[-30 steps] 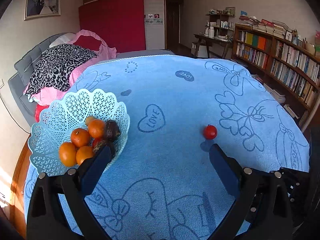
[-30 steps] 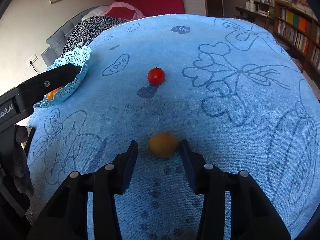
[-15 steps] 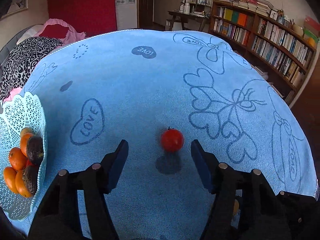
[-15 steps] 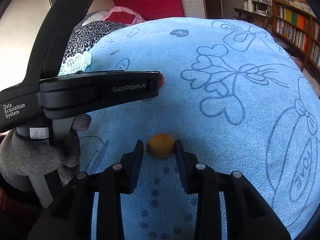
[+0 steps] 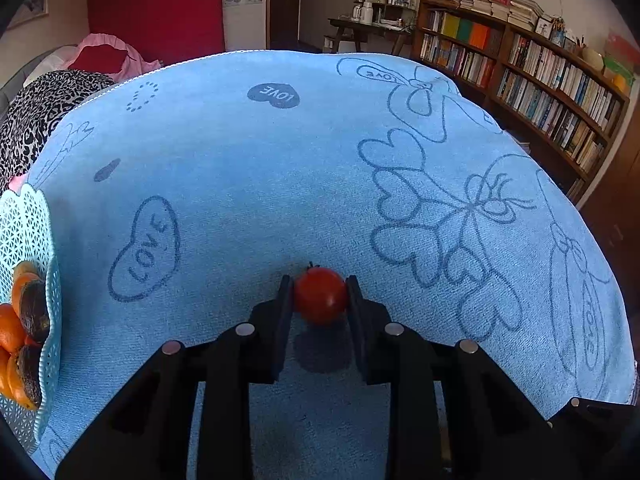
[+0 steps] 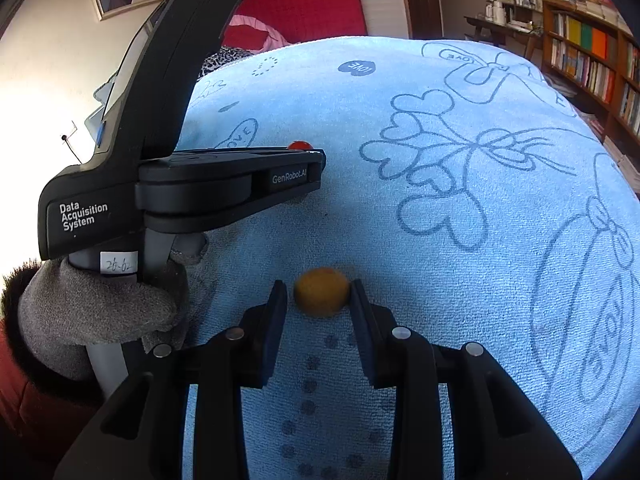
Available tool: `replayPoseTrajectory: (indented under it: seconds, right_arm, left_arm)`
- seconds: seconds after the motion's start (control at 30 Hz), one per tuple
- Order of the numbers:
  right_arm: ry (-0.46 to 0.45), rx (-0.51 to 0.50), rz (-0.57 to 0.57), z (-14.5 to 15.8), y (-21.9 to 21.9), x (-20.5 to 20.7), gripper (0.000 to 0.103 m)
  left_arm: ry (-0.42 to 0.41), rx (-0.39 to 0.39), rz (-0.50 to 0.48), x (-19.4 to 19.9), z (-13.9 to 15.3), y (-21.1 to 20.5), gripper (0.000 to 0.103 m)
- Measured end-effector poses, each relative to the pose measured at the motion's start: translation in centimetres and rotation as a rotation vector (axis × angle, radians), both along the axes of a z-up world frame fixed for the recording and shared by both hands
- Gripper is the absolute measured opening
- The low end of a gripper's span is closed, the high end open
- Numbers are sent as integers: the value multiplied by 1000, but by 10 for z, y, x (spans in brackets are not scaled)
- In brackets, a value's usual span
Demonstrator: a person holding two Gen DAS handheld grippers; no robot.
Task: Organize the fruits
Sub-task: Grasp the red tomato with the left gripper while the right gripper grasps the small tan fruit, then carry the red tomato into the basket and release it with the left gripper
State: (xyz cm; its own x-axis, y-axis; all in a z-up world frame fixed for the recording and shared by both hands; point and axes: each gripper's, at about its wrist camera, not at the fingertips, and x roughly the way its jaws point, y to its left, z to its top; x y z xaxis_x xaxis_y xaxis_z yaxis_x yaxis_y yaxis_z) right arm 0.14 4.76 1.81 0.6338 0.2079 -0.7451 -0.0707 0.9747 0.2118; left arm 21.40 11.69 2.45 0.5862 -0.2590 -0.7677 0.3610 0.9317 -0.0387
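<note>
A red tomato [image 5: 320, 296] lies on the blue towel [image 5: 260, 168], and my left gripper [image 5: 320, 300] is shut on it, with both pads touching its sides. In the right wrist view, only the top of the tomato [image 6: 300, 145] shows above the left tool's black side. A small yellow-orange fruit [image 6: 322, 292] rests on the towel nearer the front, with my right gripper [image 6: 320, 300] shut on it. The pale blue lattice basket [image 5: 28, 216] stands at the far left. It holds several oranges [image 5: 10, 330] and dark fruits [image 5: 34, 312].
A grey-gloved hand [image 6: 100, 304] holds the left tool just left of my right gripper. Bookshelves [image 5: 540, 80] line the right side beyond the table's edge. A sofa with patterned cushions [image 5: 36, 112] stands behind the basket at the left.
My left gripper swung right from the basket to the tomato and shut on it. My right gripper's fingers drew in against the yellow-orange fruit.
</note>
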Motion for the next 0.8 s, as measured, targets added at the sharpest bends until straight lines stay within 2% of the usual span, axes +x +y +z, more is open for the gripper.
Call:
replayPoseTrajectory:
  seconds: [0.4,0.8]
  right_arm:
    - [-38,8,-19,10,-2,-5,33]
    - [-64,3,-38,20,1,-9,33]
  left_arm:
    - [-190,37,83,-29,44,26,27]
    - [-244,15,165,-48,63,74,27]
